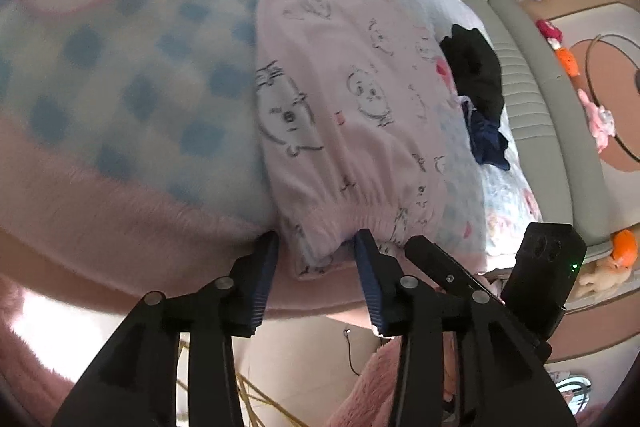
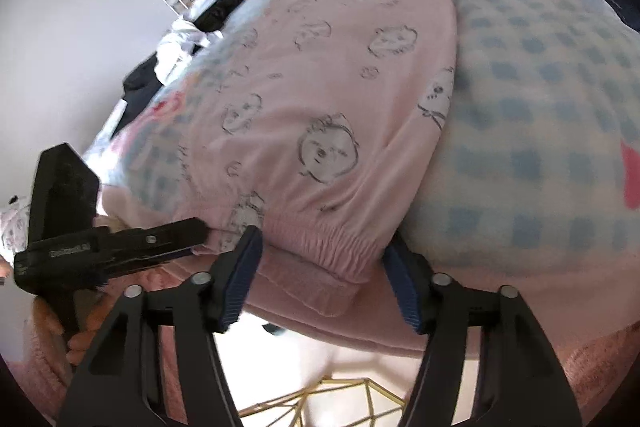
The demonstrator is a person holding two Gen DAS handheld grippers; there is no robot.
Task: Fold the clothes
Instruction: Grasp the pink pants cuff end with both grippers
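Note:
Pink pyjama trousers printed with cartoon animals lie flat on a blue-checked blanket on a bed. Their gathered waistband reaches the pink bed edge closest to me. My left gripper is open and straddles one corner of that waistband, with cloth between the blue pads. In the right wrist view the same trousers fill the middle. There my right gripper stands wide open around the waistband, a finger at each side. The left gripper's black body shows just to the left, held by a hand.
A black garment and a dark blue one lie further along the bed beside a grey padded frame. More black and white clothes sit at the far side. A gold wire frame stands below the bed edge. Toys lie on the floor.

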